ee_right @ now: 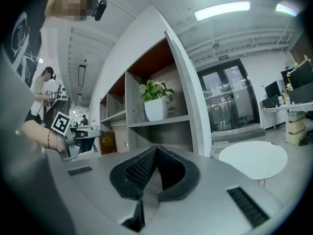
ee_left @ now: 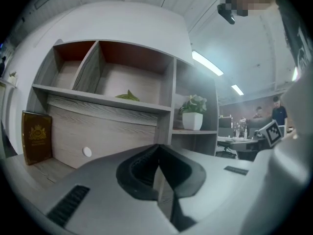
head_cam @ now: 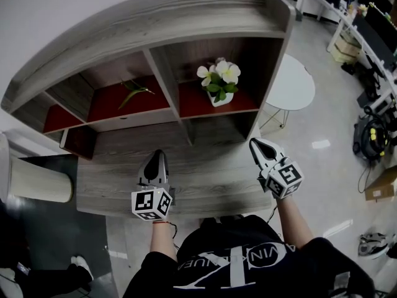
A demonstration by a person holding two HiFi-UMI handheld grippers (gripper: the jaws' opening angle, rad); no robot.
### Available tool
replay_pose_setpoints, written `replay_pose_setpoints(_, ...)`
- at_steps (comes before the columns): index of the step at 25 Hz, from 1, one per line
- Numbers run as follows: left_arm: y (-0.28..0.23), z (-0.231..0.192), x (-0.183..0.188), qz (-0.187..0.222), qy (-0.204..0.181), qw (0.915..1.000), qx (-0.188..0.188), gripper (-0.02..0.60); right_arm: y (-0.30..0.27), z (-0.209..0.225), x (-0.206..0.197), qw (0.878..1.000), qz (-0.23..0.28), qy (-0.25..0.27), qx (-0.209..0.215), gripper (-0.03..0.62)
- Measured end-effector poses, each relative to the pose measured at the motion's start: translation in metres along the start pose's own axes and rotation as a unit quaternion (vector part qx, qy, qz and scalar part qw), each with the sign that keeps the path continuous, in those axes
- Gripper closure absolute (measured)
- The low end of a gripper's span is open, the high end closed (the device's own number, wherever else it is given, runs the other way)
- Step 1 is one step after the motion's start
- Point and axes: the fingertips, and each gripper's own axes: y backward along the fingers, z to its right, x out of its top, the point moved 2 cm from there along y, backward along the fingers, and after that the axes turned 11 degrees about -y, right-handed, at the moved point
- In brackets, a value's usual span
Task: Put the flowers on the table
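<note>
**A:** Where are the flowers?

**B:** The white pot of white blossoms and green leaves (head_cam: 218, 82) stands upright on the red floor of the right-hand compartment of the grey wood-grain shelf unit (head_cam: 186, 17), in the upper middle of the head view. It is not yet on the grey wood-grain table (head_cam: 211, 166).

**A:** Which way does it lie from the grippers?

**B:** Up-frame from both, and between them across the picture. The right gripper (head_cam: 256, 143) is the nearer. In the right gripper view the pot is almost dead ahead, just above the jaw tips. In the left gripper view it stands off to the right of centre.

**A:** And its long axis?

**B:** Vertical. I would judge a level reach to the pot's side the natural approach.

**A:** What are the jaws doing?

**B:** The left gripper (head_cam: 159, 156) has its jaws pressed together with nothing between them. The right one's jaws also meet at the tips, and they are empty too. Either would have to open before it could take the pot.

**A:** How are the hands posed?

**B:** Both are level over the near part of the table, well short of the shelf. The left is at lower centre-left and points up-frame. The right is at centre-right, with its nose angled up and leftward toward the pot.
</note>
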Motion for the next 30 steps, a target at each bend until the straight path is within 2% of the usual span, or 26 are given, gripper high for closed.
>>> replay_pose_setpoints(5, 0.0035, -0.0063, -0.0047, 0.004, 0.014, 0.9998, 0.012, 0.578, 0.0014, -0.0011, 0.001, 1.0, 0.001, 0.0, -0.002, 0.583)
replay_pose_setpoints(8, 0.0045, -0.0081, -0.005, 0.004, 0.009, 0.9998, 0.016, 0.578, 0.0015, -0.0002, 0.0017, 1.0, 0.002, -0.001, -0.004, 0.585)
replay_pose_setpoints(30, 0.001, -0.0067, -0.0052, 0.008, 0.022, 0.9997, 0.012, 0.578, 0.002, 0.0005, 0.0061, 1.0, 0.007, -0.001, -0.003, 0.585)
